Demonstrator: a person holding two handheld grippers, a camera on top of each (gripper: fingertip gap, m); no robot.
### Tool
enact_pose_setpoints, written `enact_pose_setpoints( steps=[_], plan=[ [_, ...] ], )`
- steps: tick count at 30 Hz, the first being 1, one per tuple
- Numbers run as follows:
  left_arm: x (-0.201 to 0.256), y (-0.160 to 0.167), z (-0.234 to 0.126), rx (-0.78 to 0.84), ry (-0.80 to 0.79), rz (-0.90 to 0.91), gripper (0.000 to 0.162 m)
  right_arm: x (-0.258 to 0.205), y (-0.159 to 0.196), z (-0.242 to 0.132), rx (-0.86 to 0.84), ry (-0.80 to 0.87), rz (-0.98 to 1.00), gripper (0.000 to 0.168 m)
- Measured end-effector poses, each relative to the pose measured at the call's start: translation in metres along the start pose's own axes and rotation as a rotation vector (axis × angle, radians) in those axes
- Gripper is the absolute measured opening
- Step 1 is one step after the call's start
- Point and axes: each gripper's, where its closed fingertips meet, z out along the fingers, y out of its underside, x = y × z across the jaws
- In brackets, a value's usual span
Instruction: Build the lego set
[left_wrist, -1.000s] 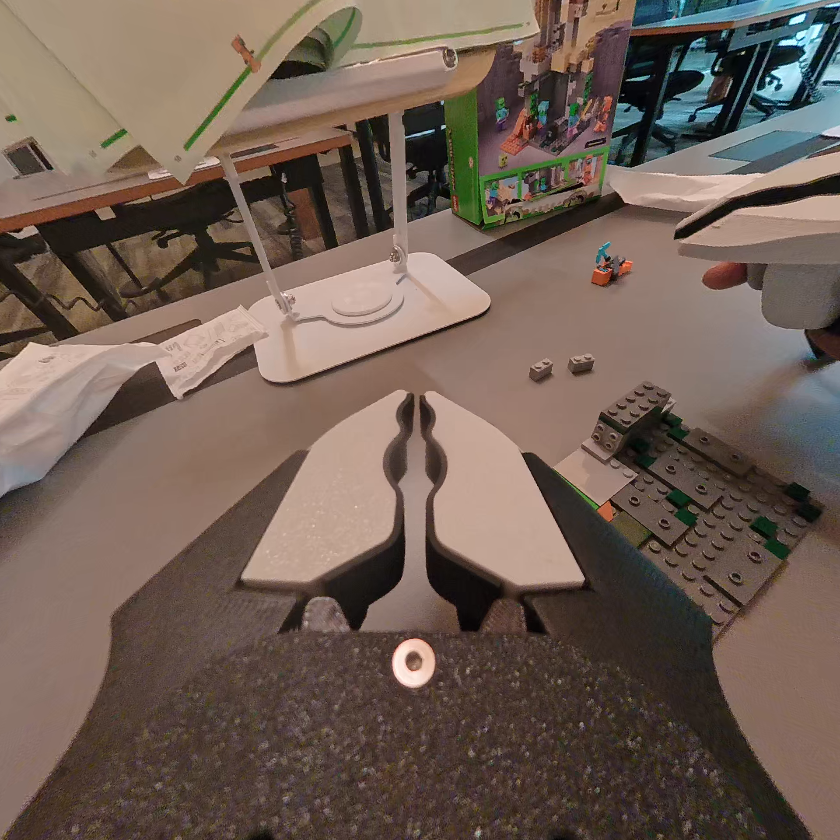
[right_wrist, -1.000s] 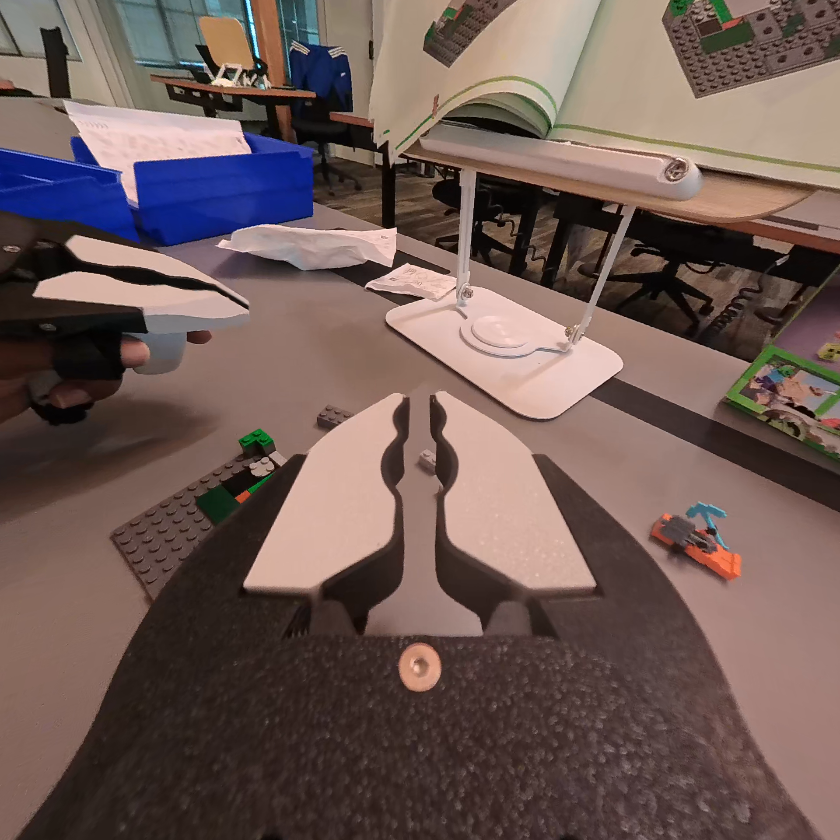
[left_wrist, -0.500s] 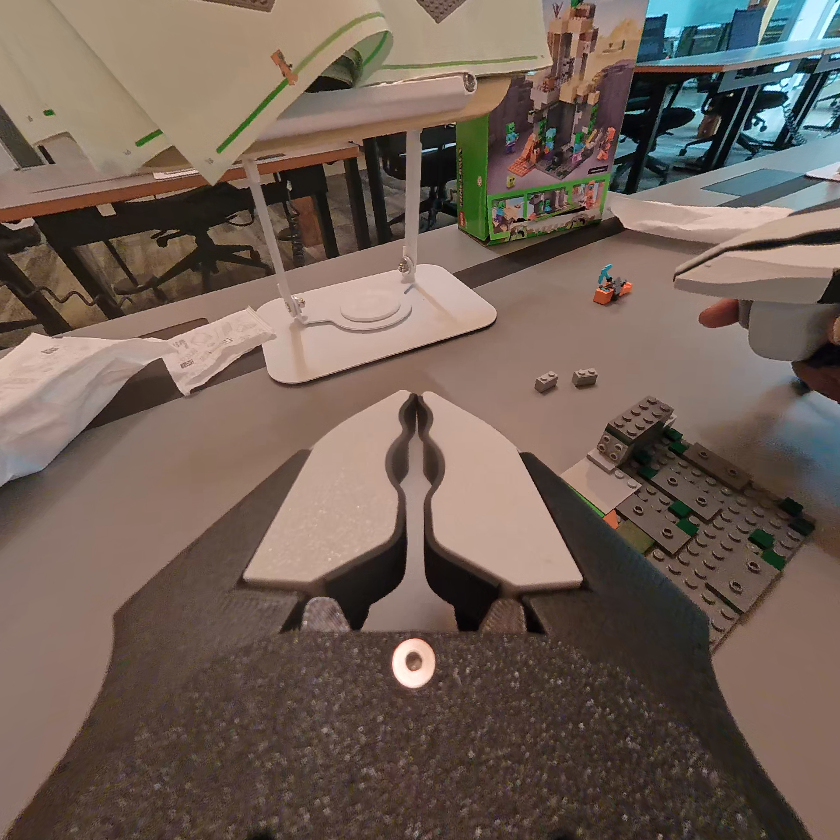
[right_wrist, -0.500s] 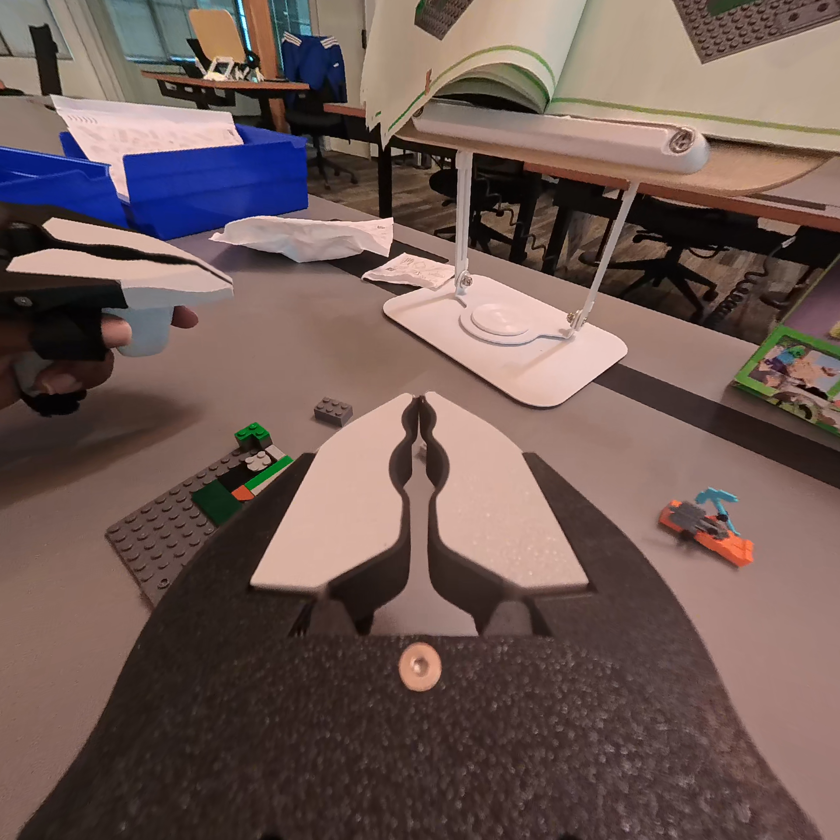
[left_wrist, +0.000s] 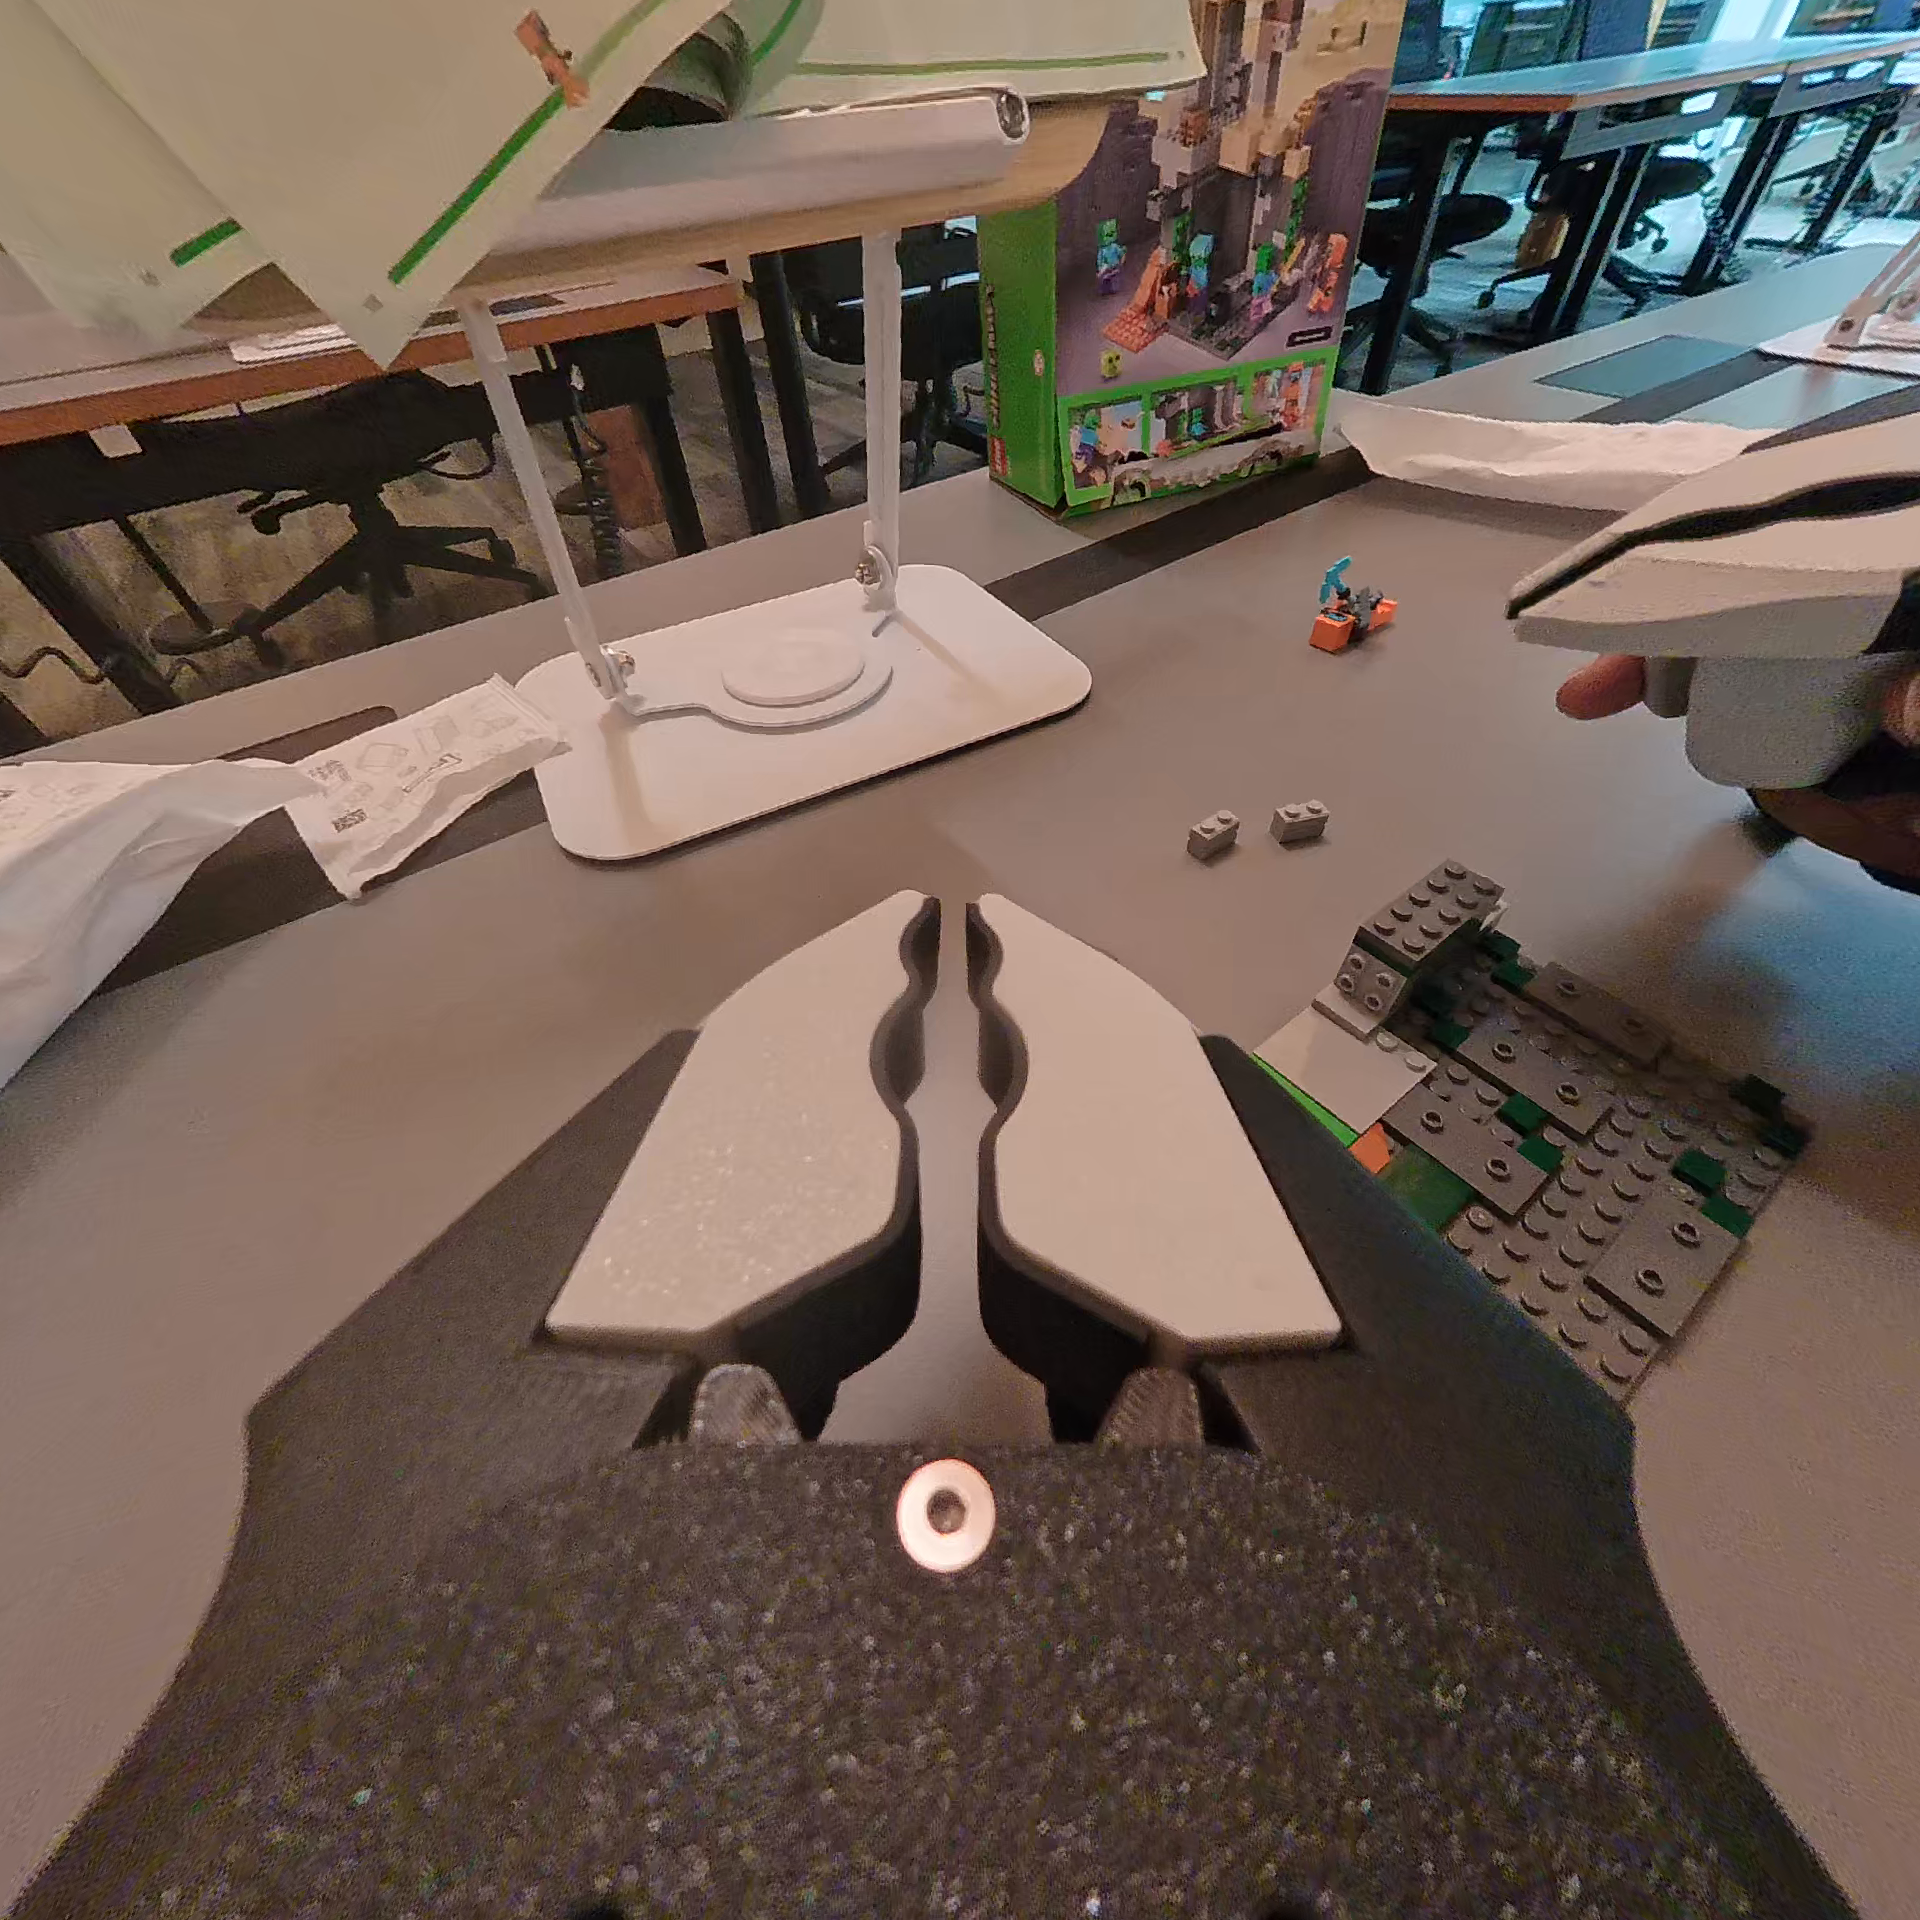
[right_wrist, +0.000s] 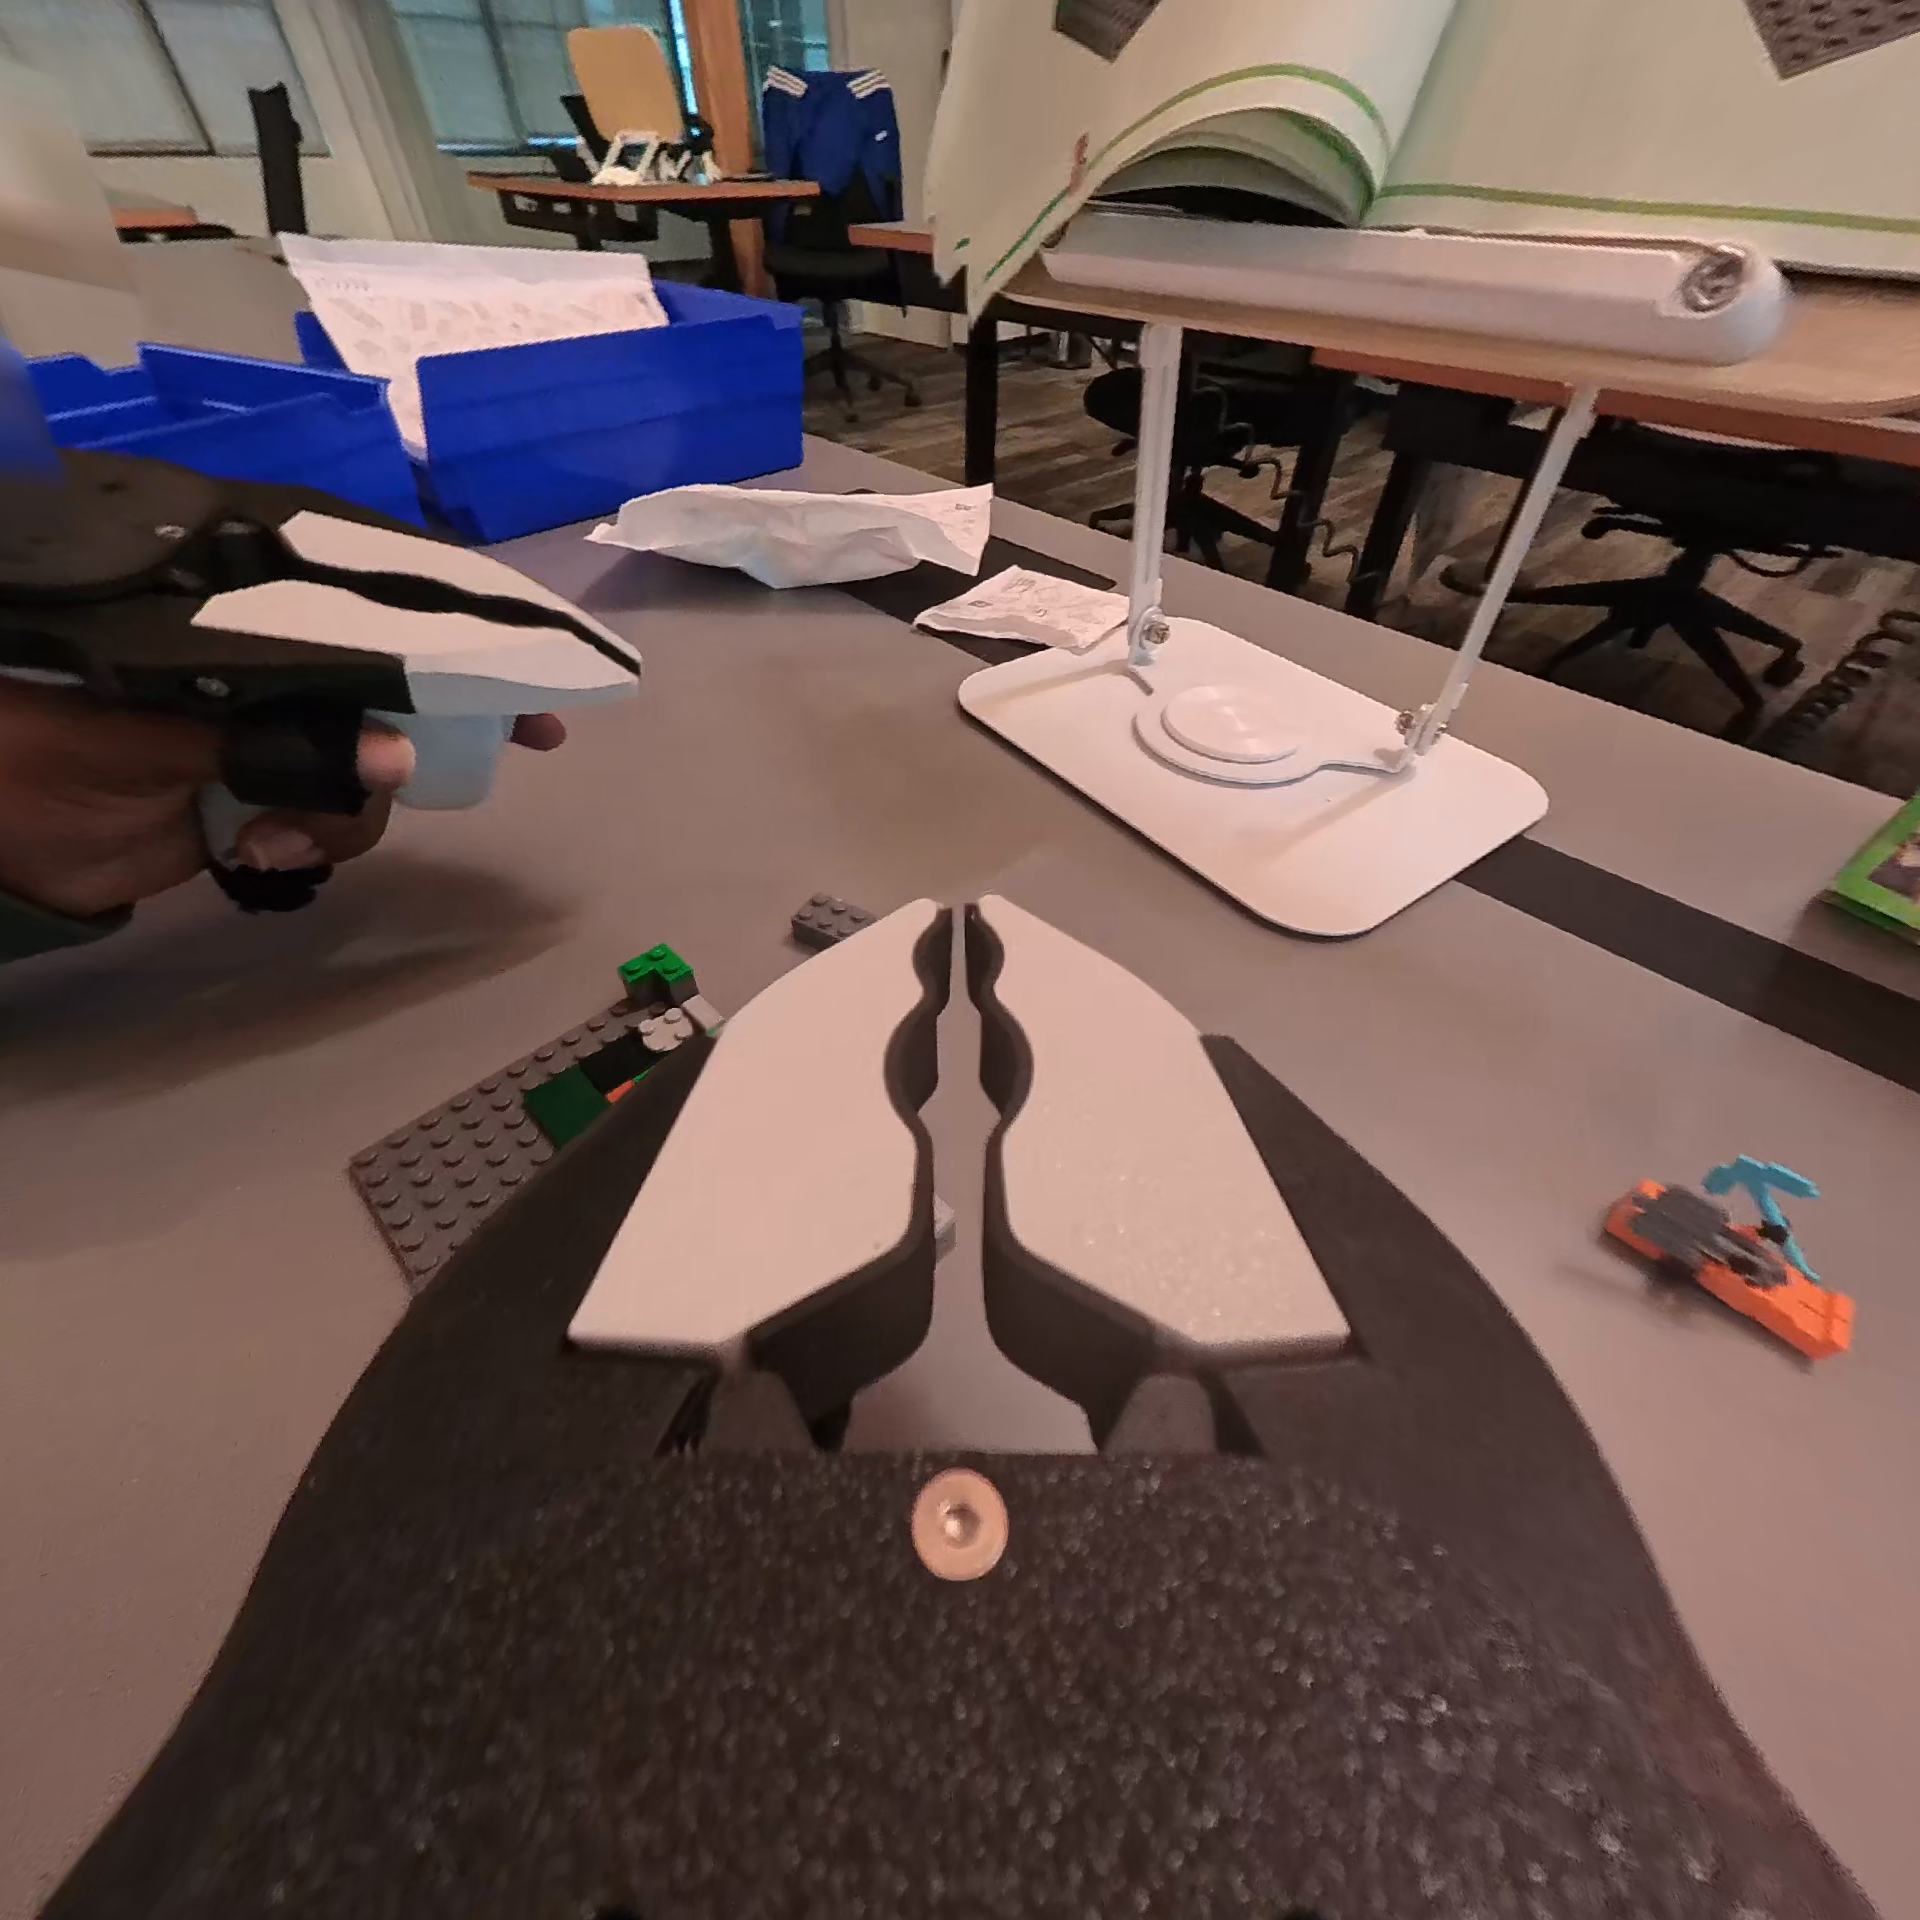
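grey table (left_wrist: 416, 1039) carries a white book stand (left_wrist: 810, 707) holding the open instruction booklet (right_wrist: 1558, 114). next, the dark grey lego baseplate (left_wrist: 1621, 1174) lies right of the left gripper (left_wrist: 953, 906) and left of the right gripper (right_wrist: 957, 912); both hover empty, tips nearly together. two small grey bricks (left_wrist: 1252, 828) sit just beyond the baseplate.

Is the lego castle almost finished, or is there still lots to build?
Still lots. Done so far: a flat grey baseplate with some grey and green tiles and one small raised grey block. Nothing is in hand: the left gripper and right gripper are both shut and empty. Two loose grey bricks and a small orange piece lie on the table, unattached.
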Motion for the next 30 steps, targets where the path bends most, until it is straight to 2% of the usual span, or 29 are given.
enact_pose_setpoints(
  steps=[5,10,30],
  plan=[
    [0.002,0.001,0.000,-0.006,0.015,0.004,0.004,-0.006,0.001,-0.001,-0.006,-0.033,-0.070,0.008],
    [0.001,-0.001,-0.001,0.001,0.021,-0.009,0.004,-0.009,0.007,0.001,-0.034,-0.082,-0.034,0.018],
    [0.007,0.003,0.000,-0.009,0.063,-0.025,0.003,-0.018,0.015,0.004,-0.073,-0.114,-0.091,0.019]
  ],
)
